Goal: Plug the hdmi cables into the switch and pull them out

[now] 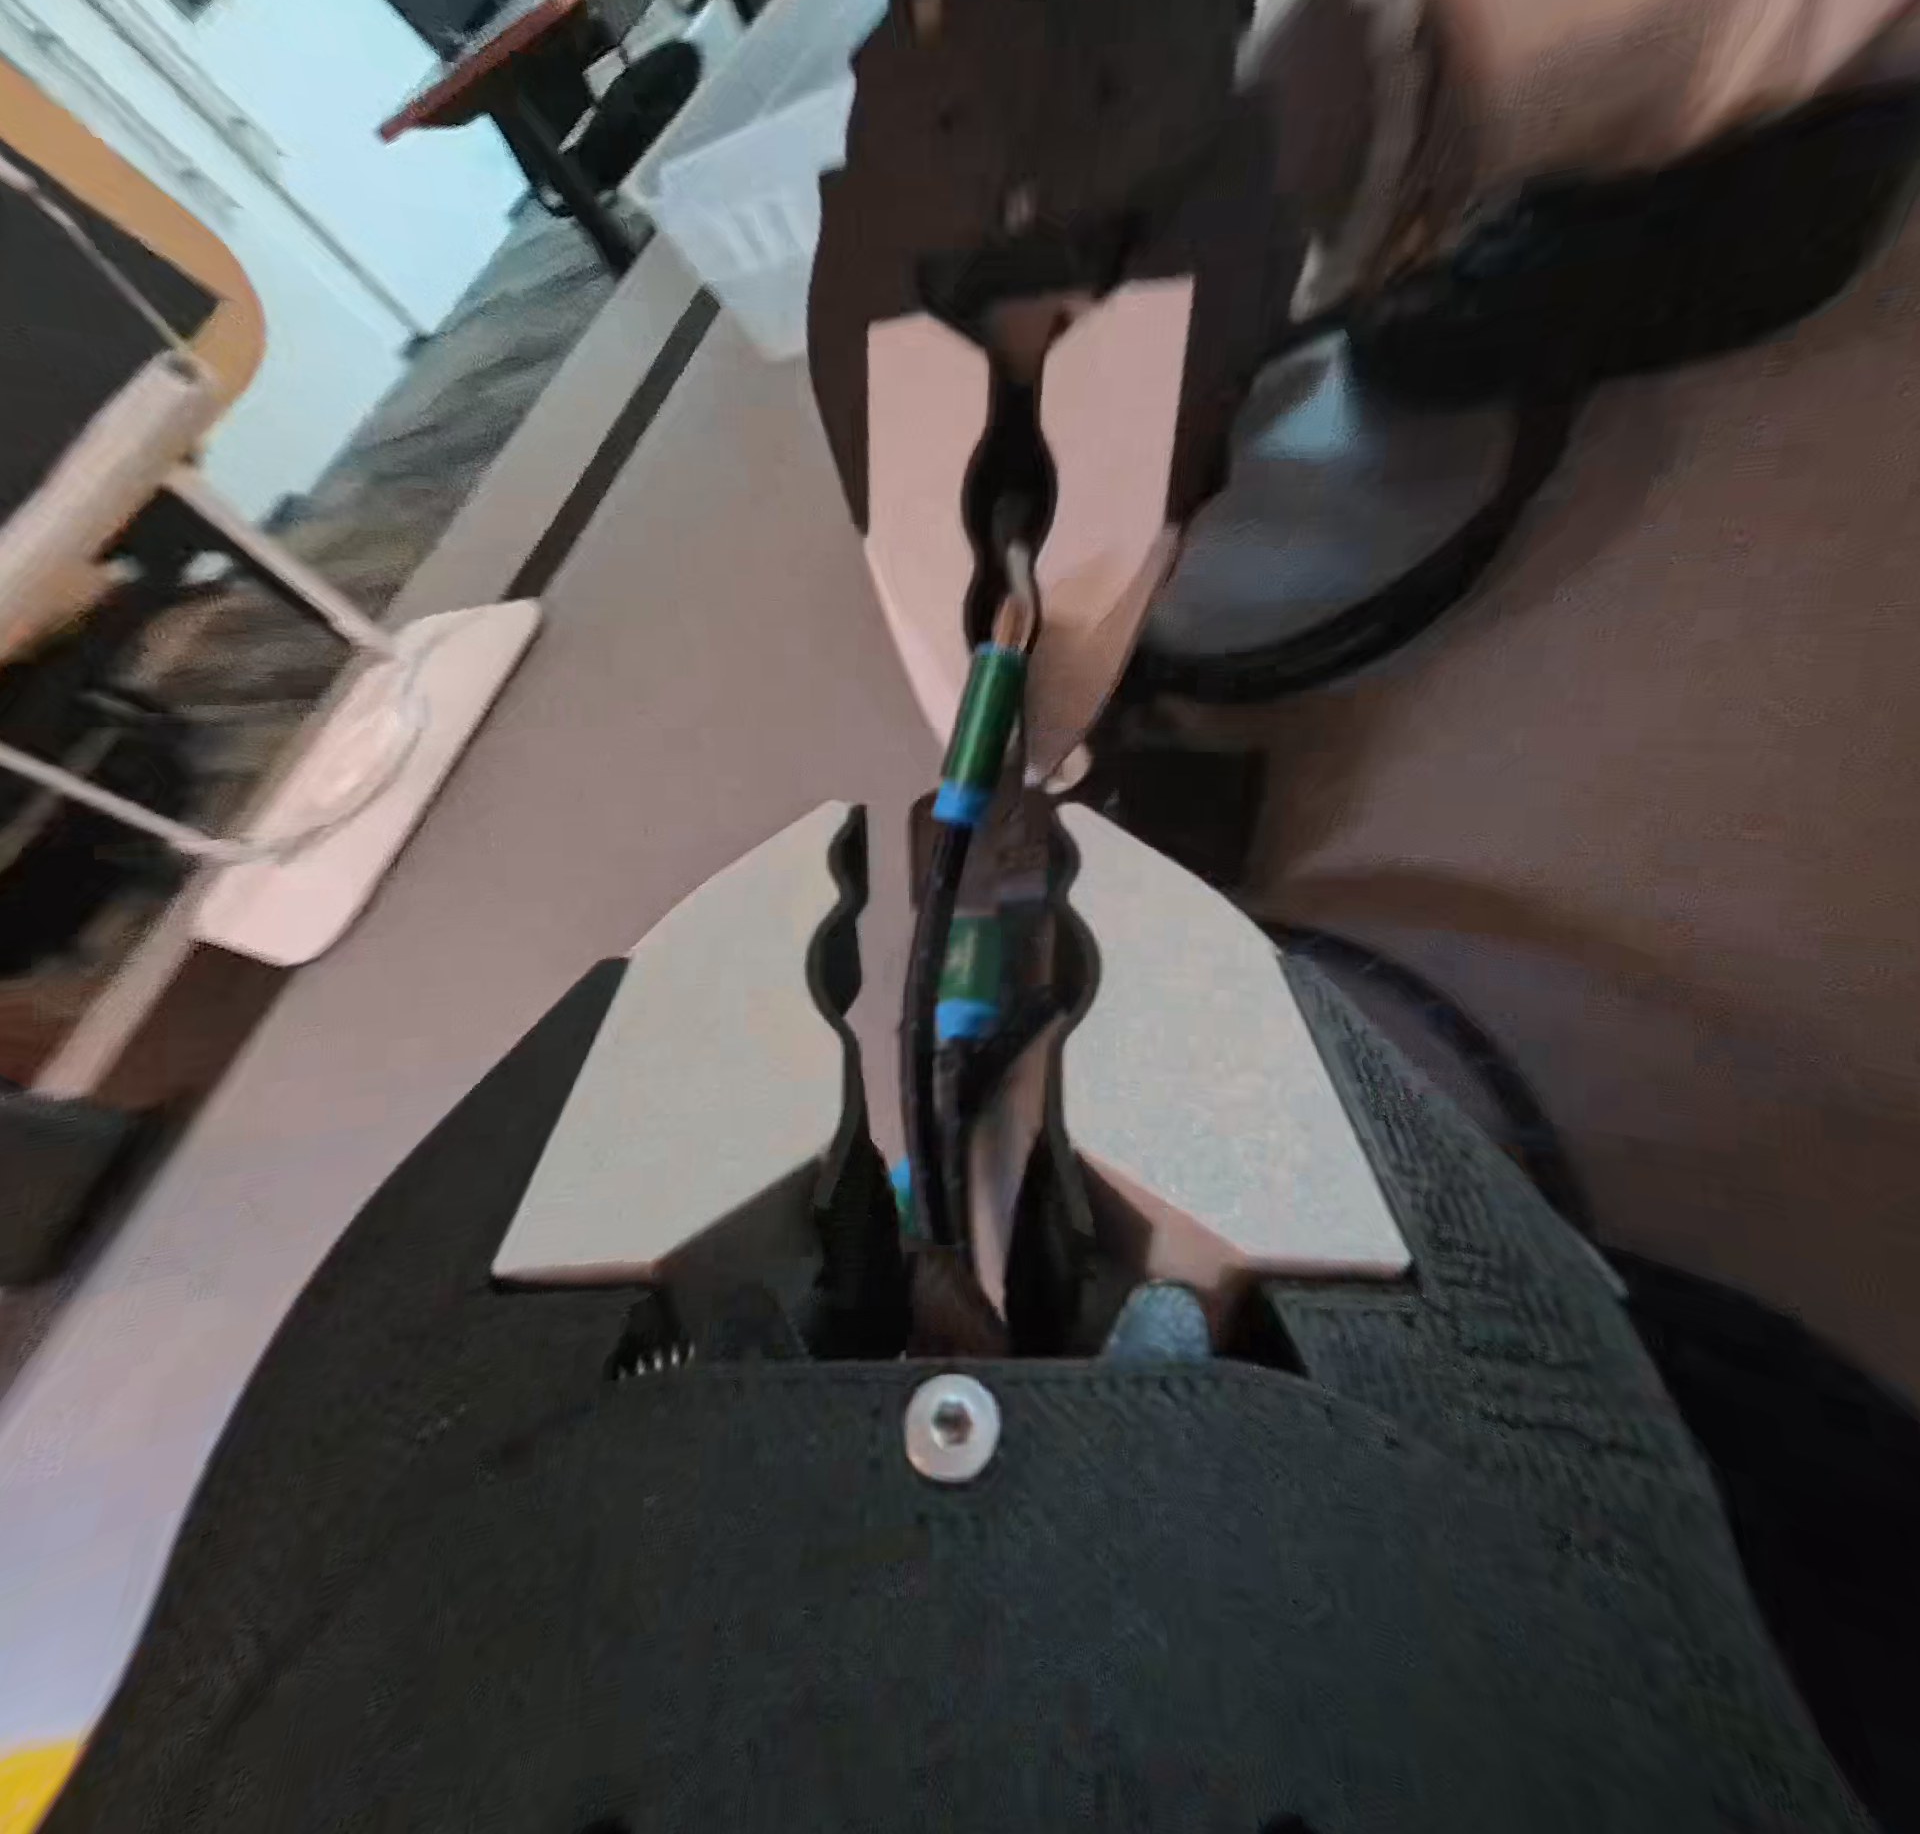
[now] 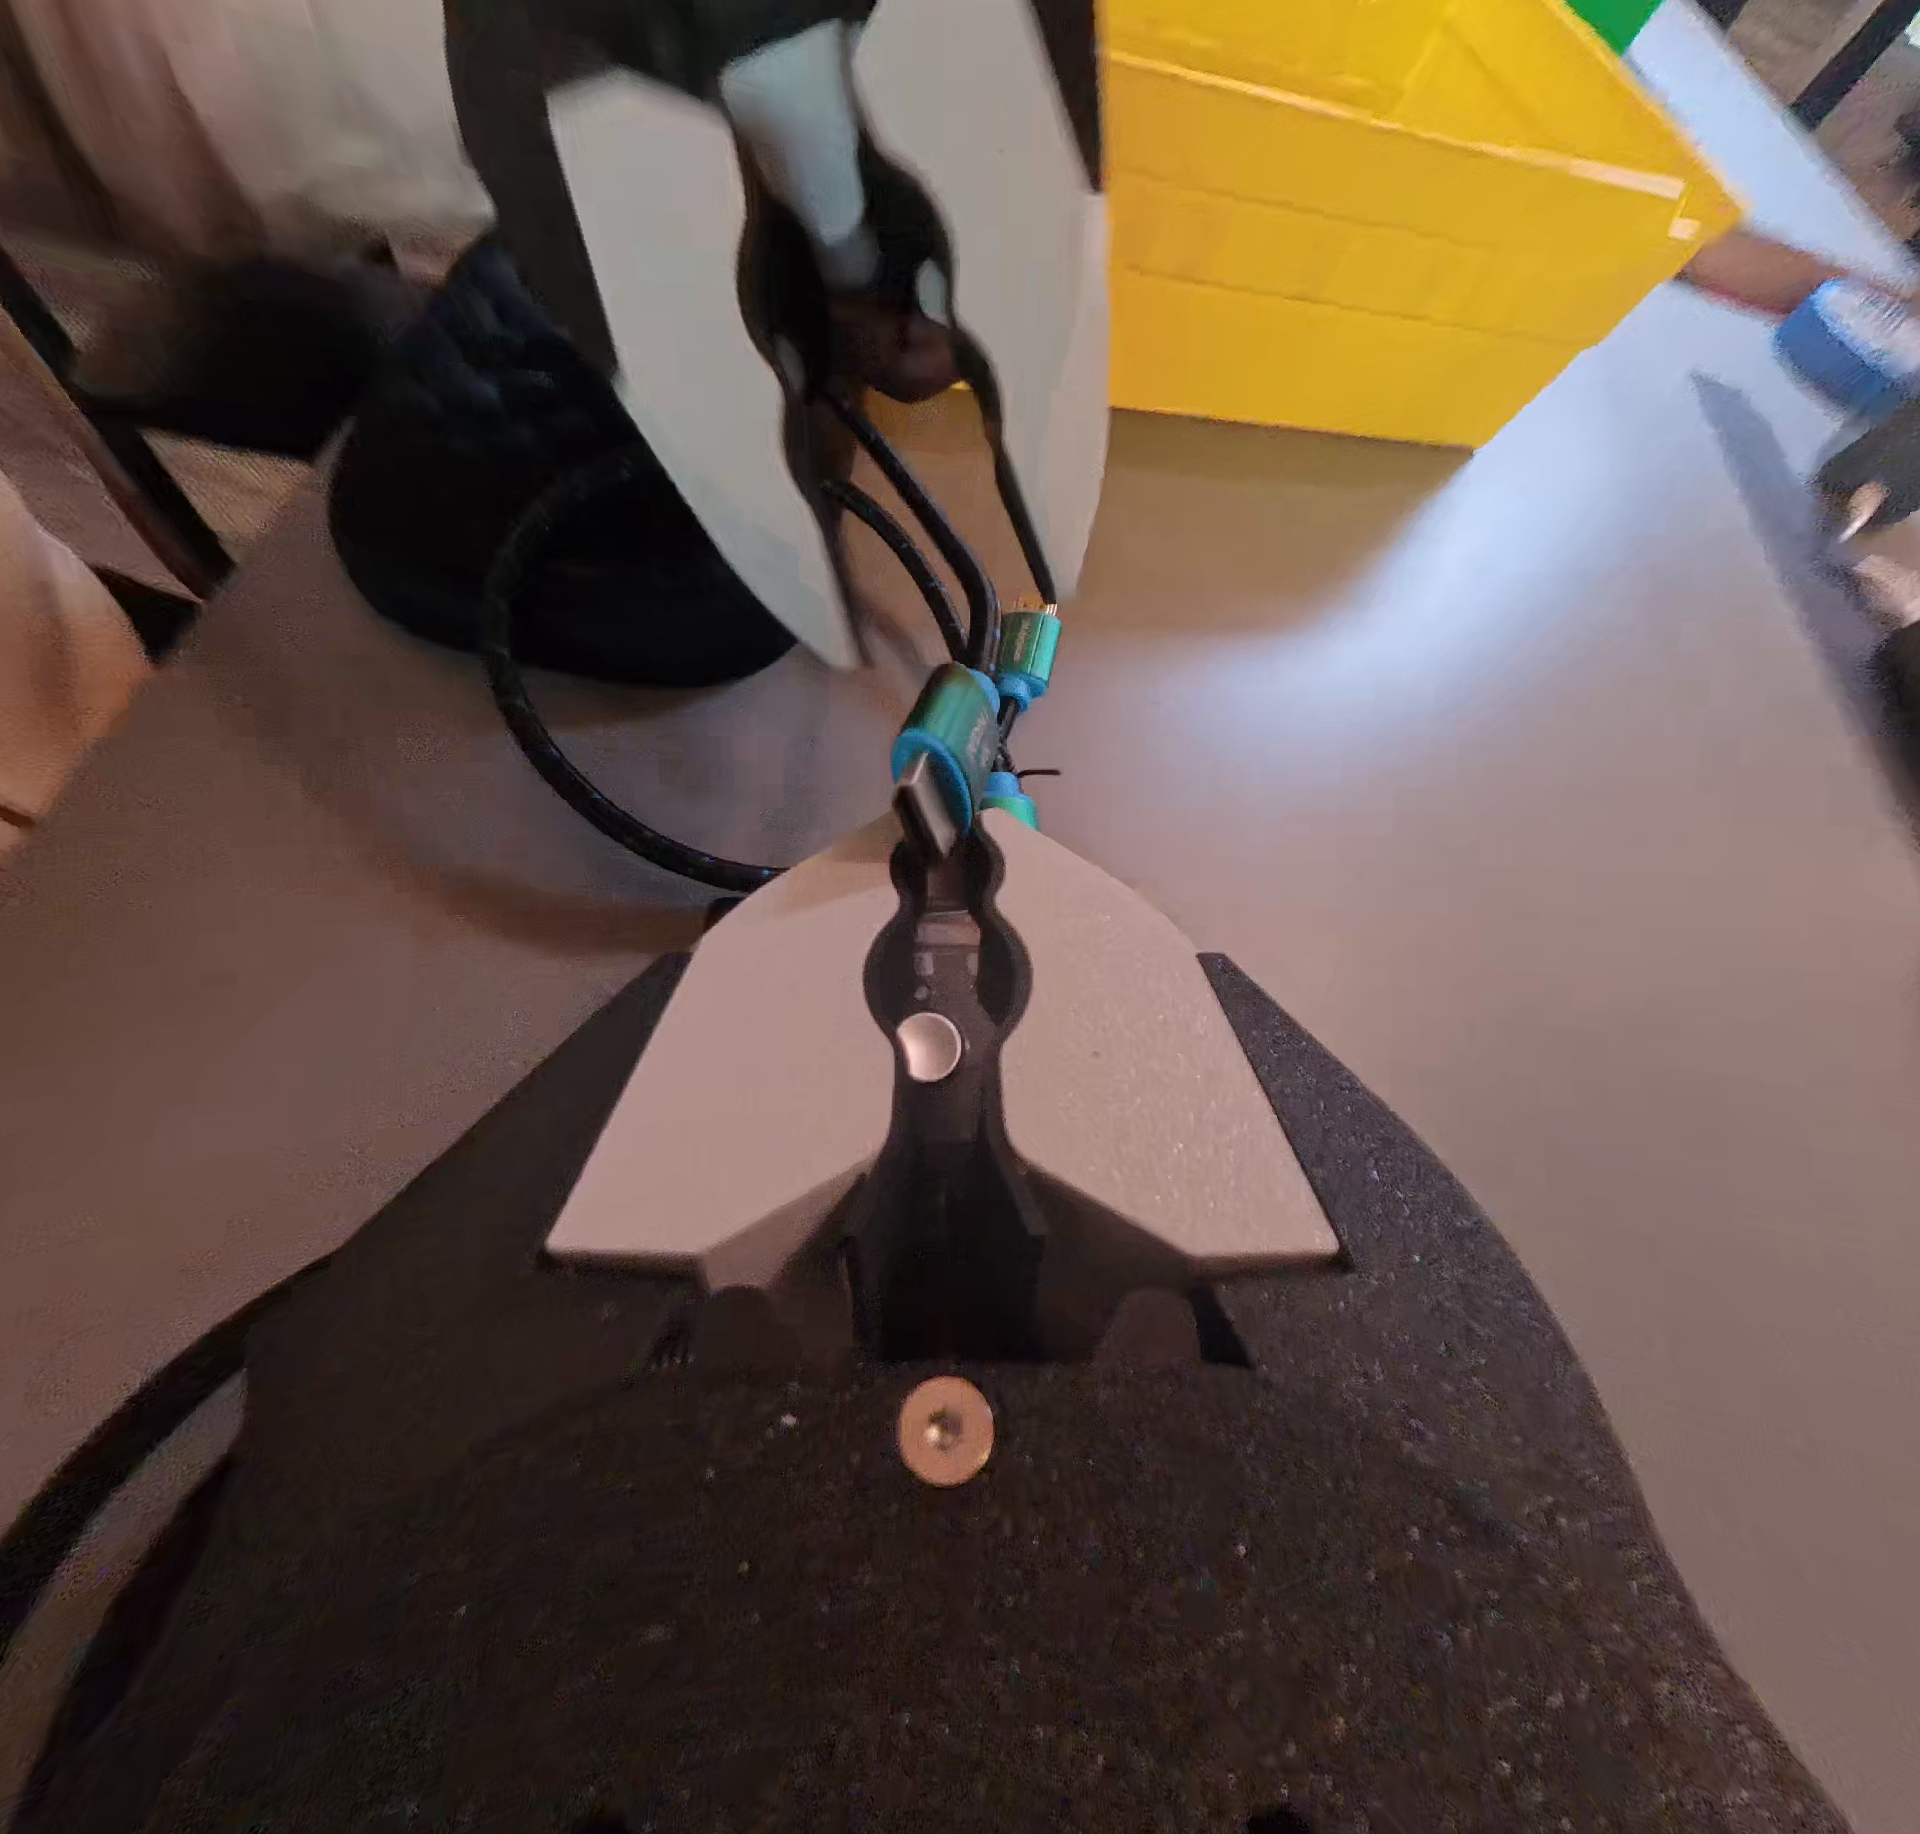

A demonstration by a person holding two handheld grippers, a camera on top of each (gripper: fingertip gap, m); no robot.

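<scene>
My right gripper [image 2: 940, 844] is shut on the thin black switch [image 2: 940, 995], which has a round silver button. A green HDMI plug with blue collars [image 2: 940, 756] lies at its fingertips, metal end against the switch's edge; I cannot tell how far in it sits. The plug also shows in the left wrist view [image 1: 982, 724], reaching the right gripper [image 1: 1023, 704]. My left gripper [image 1: 956, 828] is open. The black cables [image 1: 935, 953] and a second green plug [image 1: 971, 963] pass loosely between its fingers. It also shows in the right wrist view [image 2: 951, 610].
A yellow bin [image 2: 1351, 226] stands behind on the grey table [image 2: 1351, 849], with a blue tape roll [image 2: 1849, 330] to its right. A black cable coil [image 2: 540, 537] lies at the left. A white basket [image 1: 769, 195] and a white stand base [image 1: 384, 766] show in the left wrist view.
</scene>
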